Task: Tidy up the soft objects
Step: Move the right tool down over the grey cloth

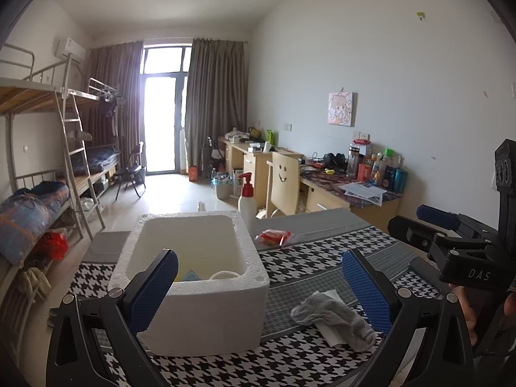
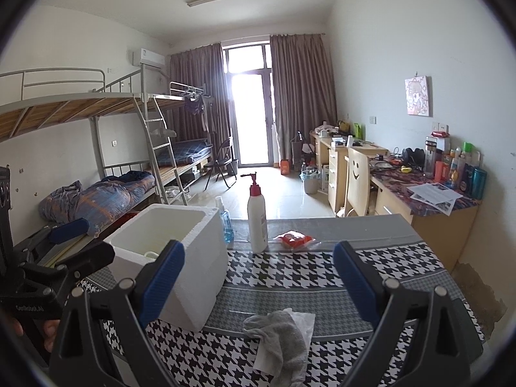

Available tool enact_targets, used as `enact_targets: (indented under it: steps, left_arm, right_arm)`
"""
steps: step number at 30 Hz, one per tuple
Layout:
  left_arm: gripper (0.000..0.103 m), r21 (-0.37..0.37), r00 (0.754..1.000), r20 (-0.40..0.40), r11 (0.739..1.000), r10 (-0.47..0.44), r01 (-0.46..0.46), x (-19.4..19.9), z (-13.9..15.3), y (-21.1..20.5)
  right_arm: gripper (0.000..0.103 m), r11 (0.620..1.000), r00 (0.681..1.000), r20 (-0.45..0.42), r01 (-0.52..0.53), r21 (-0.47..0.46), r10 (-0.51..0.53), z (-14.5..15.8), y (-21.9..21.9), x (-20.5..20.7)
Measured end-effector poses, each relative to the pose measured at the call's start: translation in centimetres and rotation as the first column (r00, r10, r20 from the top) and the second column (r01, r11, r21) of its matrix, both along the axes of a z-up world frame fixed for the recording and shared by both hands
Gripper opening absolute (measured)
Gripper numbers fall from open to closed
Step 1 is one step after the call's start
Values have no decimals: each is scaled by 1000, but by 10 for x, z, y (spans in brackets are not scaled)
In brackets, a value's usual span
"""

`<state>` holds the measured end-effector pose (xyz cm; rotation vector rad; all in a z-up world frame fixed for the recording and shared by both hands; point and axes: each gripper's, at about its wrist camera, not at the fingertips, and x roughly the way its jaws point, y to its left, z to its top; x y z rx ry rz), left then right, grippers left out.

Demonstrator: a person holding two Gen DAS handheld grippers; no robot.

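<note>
A grey sock [image 1: 335, 317] lies crumpled on a white tissue [image 1: 332, 335] on the houndstooth tablecloth [image 1: 306, 258], right of a white foam box [image 1: 200, 306]. The box holds a blue and yellow item [image 1: 190, 275] and a white round item [image 1: 224, 274]. My left gripper [image 1: 258, 287] is open and empty, above the box's near wall. My right gripper [image 2: 258, 277] is open and empty, above the sock [image 2: 280, 335] and tissue [image 2: 303, 322], with the box [image 2: 180, 271] to its left. Each gripper shows at the edge of the other's view, the right one [image 1: 451, 235] and the left one [image 2: 58, 242].
A white pump bottle [image 2: 257, 222] with a red top, a blue spray bottle [image 2: 225, 222] and a red packet [image 2: 293, 239] stand at the table's far edge. Bunk beds [image 2: 113, 167] are on the left, cluttered desks [image 2: 429, 187] and a chair [image 2: 356, 180] on the right.
</note>
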<state>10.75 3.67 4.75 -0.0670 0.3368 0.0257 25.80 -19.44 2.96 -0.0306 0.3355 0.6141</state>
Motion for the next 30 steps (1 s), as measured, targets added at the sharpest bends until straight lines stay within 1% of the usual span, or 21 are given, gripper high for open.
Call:
enact_targets:
  steps: [4, 8, 23, 30]
  left_arm:
    - [102, -16, 1000, -4, 1000, -8, 8, 0, -2, -3]
    - [102, -6, 1000, -7, 1000, -6, 6, 2, -3, -6]
    - [102, -11, 999, -19, 999, -41, 41, 7, -10, -18]
    - [102, 2, 999, -18, 999, -50, 50, 11, -19, -22]
  right_arm:
    - [96, 1000, 1000, -3, 7, -1, -7, -2, -4, 0]
    - [95, 1000, 1000, -2, 17, -2, -17, -4, -9, -1]
    - [96, 999, 999, -2, 44, -13, -44, -13, -16, -4]
    - [96, 998, 998, -22, 55, -27, -56, -23, -20, 1]
